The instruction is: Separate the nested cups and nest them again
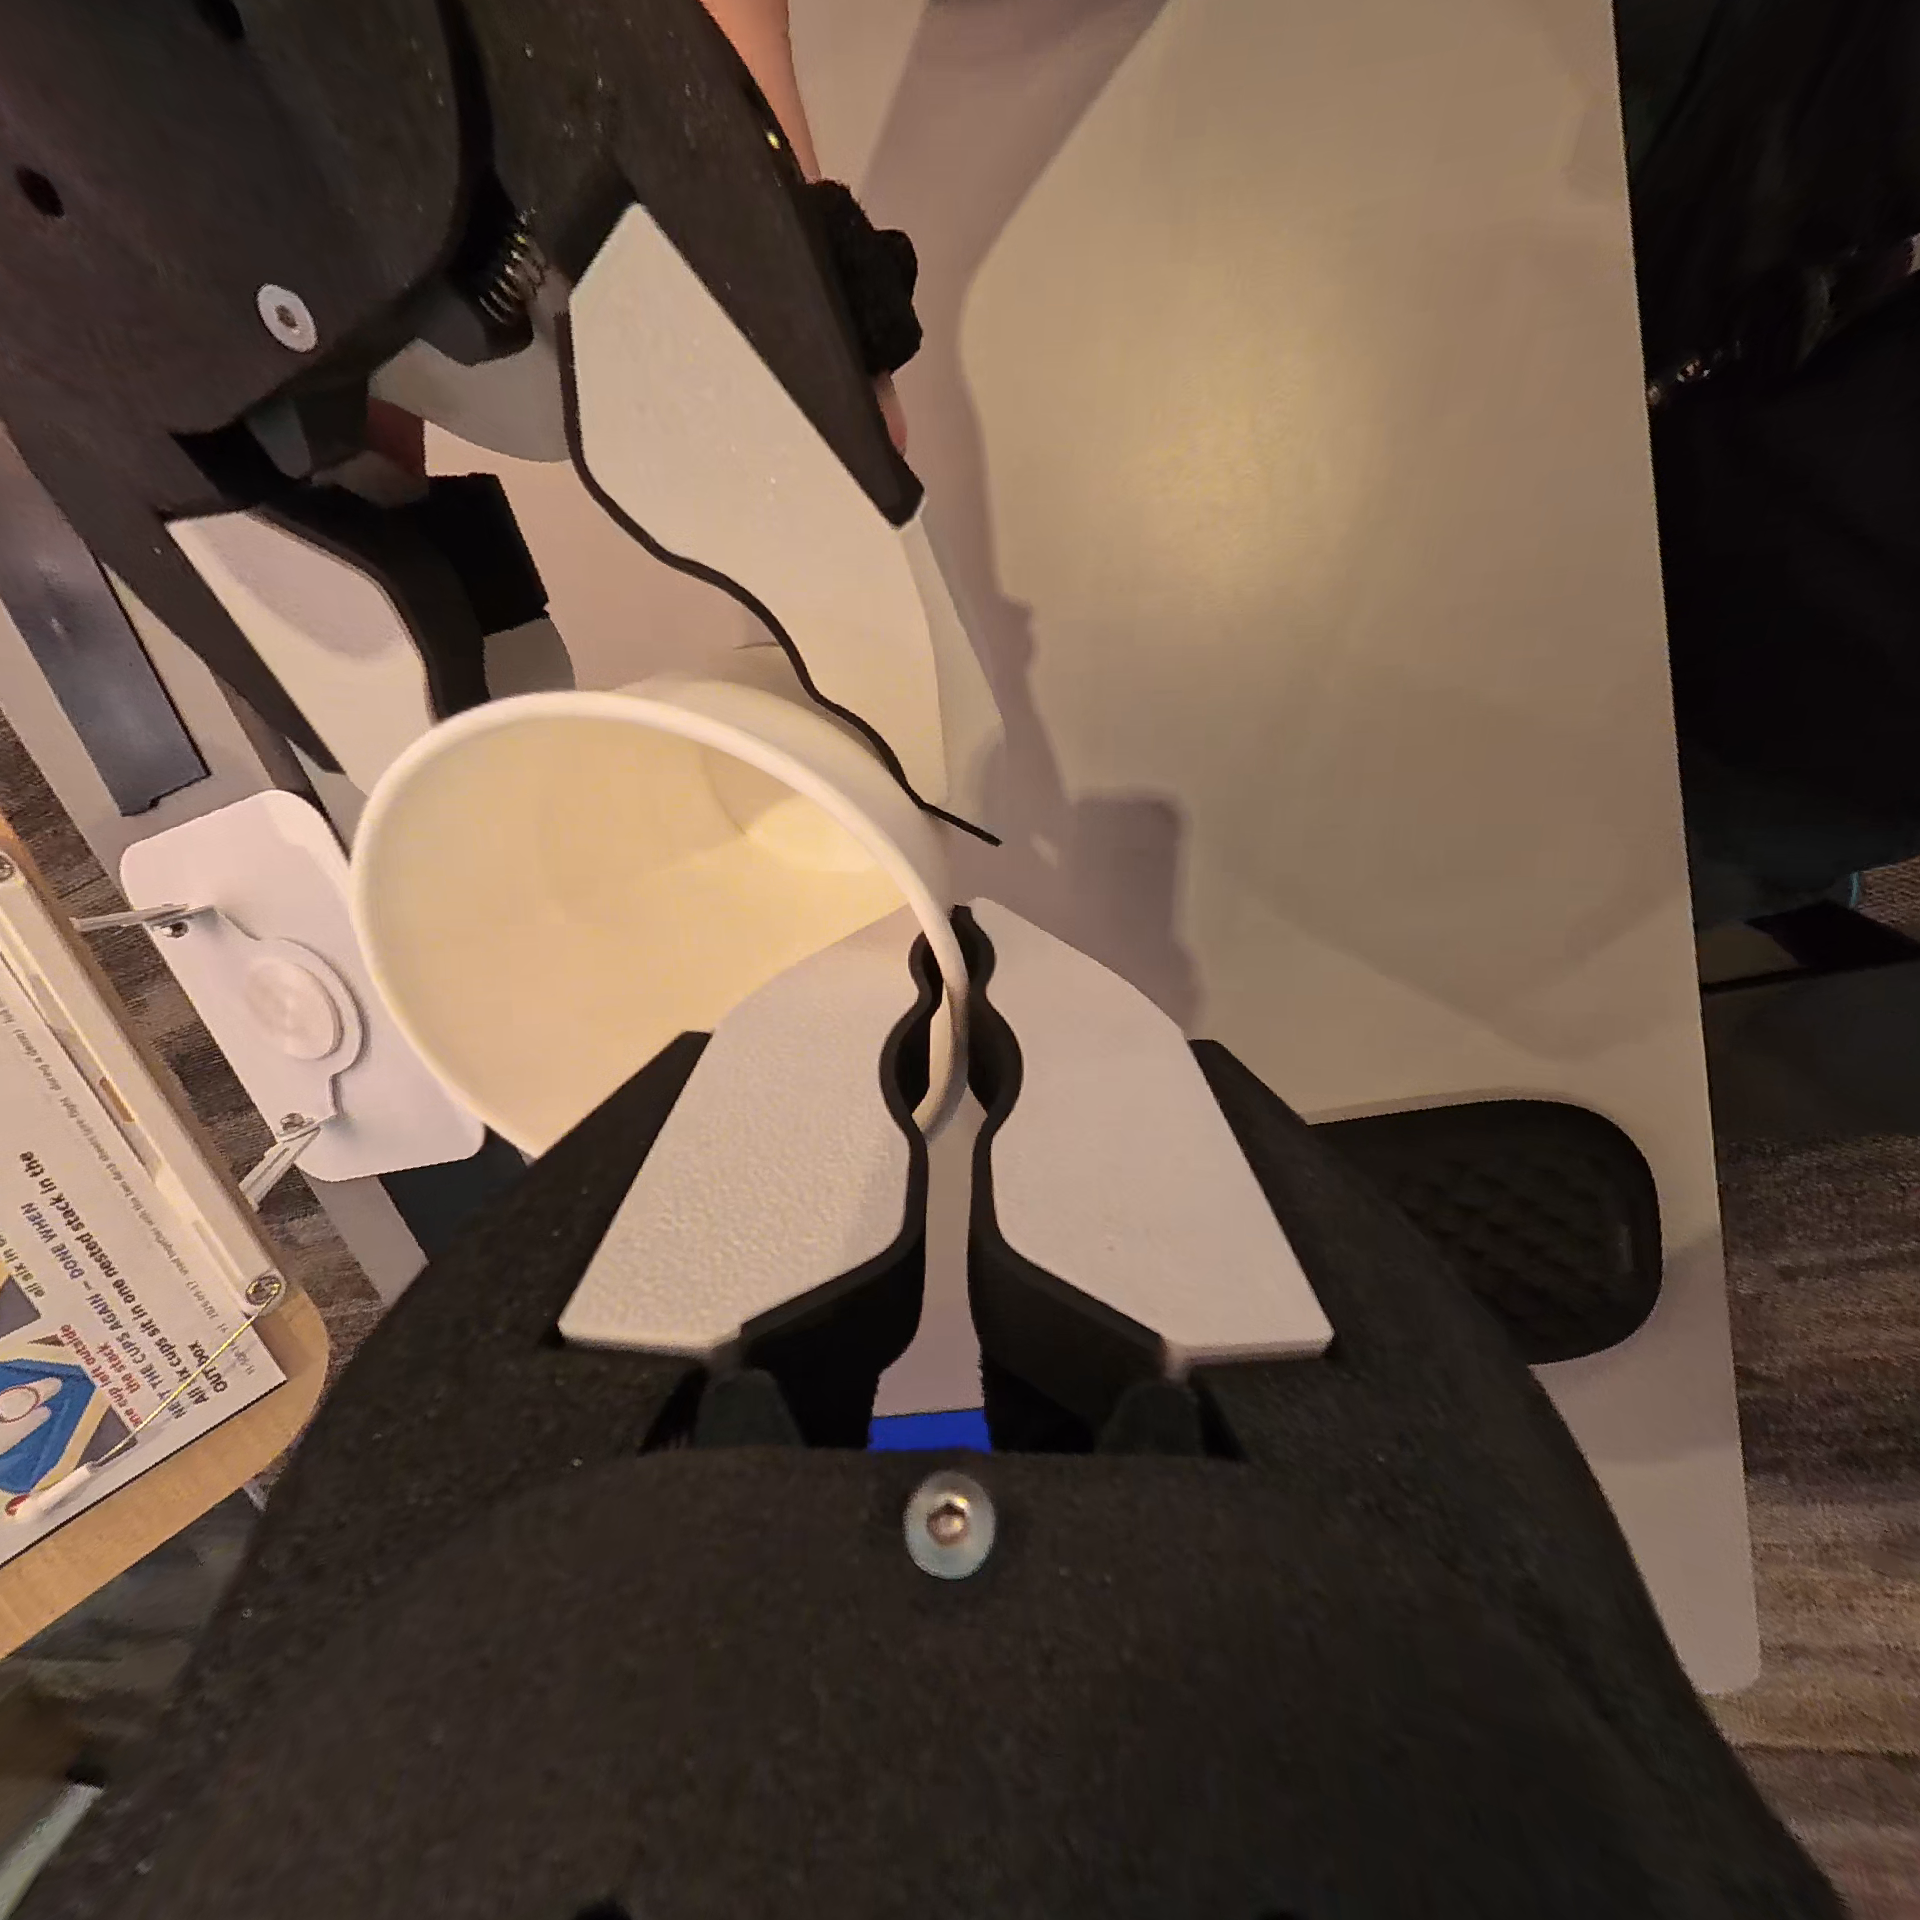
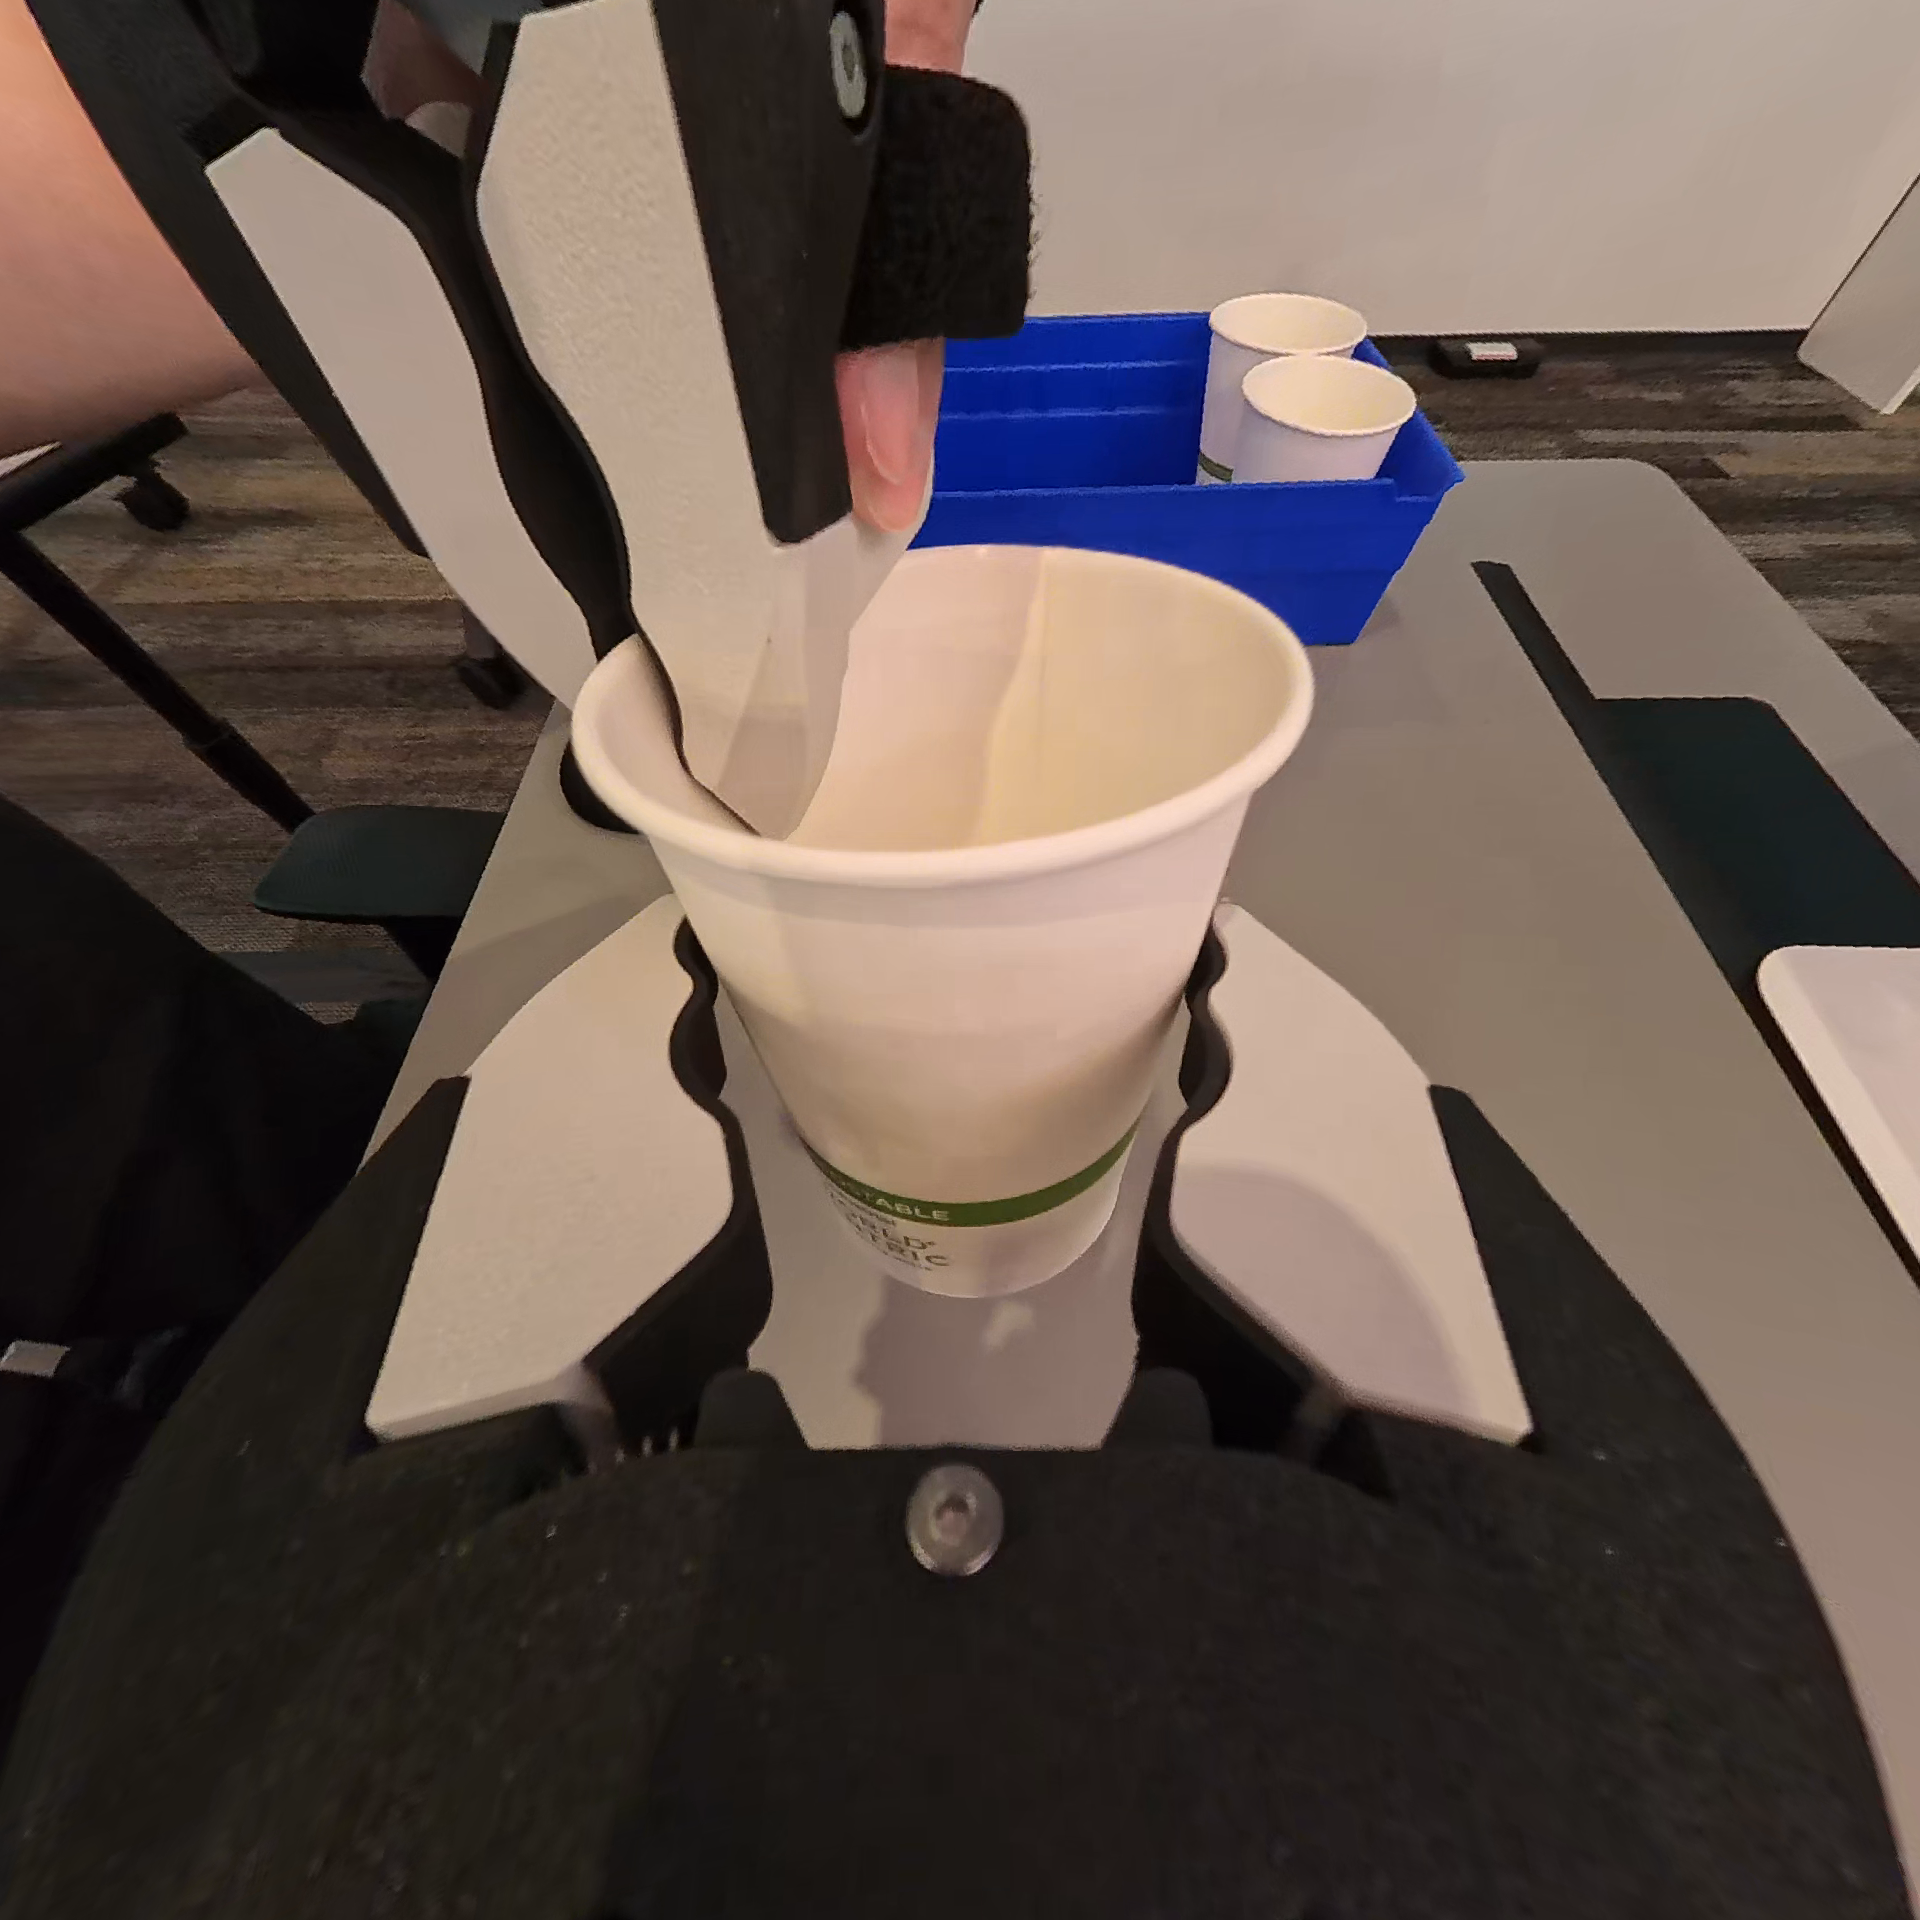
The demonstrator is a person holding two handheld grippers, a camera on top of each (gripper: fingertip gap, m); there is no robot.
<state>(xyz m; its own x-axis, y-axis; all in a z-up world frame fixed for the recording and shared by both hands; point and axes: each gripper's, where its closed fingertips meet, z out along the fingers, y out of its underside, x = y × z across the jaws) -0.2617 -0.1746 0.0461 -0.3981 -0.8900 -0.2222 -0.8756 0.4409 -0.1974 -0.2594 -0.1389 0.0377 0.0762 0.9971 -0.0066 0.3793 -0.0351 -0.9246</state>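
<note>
The left wrist view looks steeply down along its own fingers, close on the rim of a white paper cup (image 1: 644, 914) above the grey table (image 1: 1351, 623). The right wrist view looks forward and slightly down across the table toward a blue bin (image 2: 1195, 540). Both share the cup and each other's gripper.

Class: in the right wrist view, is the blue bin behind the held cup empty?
No: two white paper cups stand in the blue bin.

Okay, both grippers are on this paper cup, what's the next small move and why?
Probably lift the left gripper straight up: it pinches the rim of the cup while the right gripper clasps the wall lower down, which should draw an inner cup free, if one is nested.
</note>
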